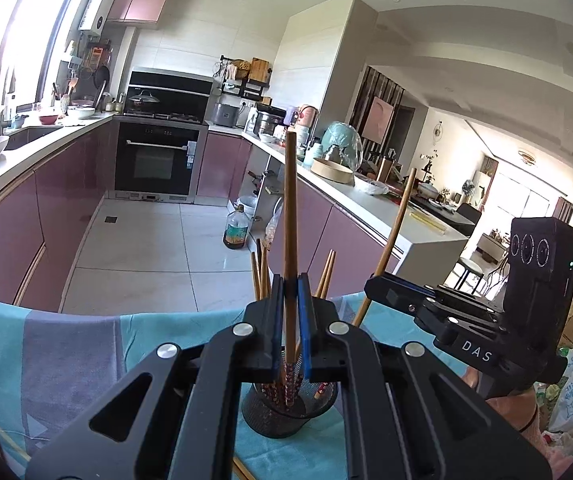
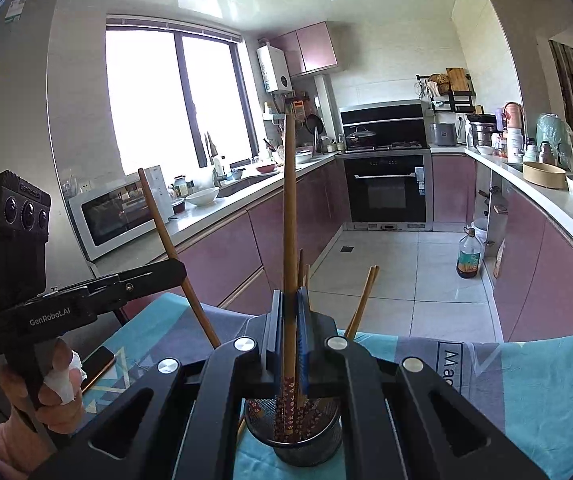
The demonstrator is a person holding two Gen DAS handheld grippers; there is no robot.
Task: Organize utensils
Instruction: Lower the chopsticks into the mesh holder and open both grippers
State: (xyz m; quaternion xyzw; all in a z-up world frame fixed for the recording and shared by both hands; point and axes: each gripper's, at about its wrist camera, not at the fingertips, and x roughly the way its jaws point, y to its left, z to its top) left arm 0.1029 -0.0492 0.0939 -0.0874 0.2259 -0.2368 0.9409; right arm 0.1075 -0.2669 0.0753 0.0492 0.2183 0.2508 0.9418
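A black mesh holder point(image 1: 286, 408) point(image 2: 294, 436) stands on a teal and grey tablecloth point(image 1: 66, 344) with several chopsticks point(image 1: 260, 268) leaning in it. My left gripper point(image 1: 290, 284) is shut on one upright brown chopstick point(image 1: 290, 208) whose patterned lower end reaches into the holder. My right gripper point(image 2: 289, 300) is likewise shut on an upright chopstick point(image 2: 289, 208) over the holder. In the left wrist view the right gripper point(image 1: 374, 284) pinches its tilted chopstick point(image 1: 396, 232). In the right wrist view the left gripper point(image 2: 178, 266) pinches its own point(image 2: 162, 224).
A phone point(image 2: 98, 364) lies on the cloth by the person's hand point(image 2: 54, 392). Beyond the table edge are floor tiles, an oil bottle point(image 1: 236, 228), purple cabinets and an oven point(image 2: 386, 188). A microwave point(image 2: 114, 212) and a white bowl point(image 2: 202, 196) sit on the left counter.
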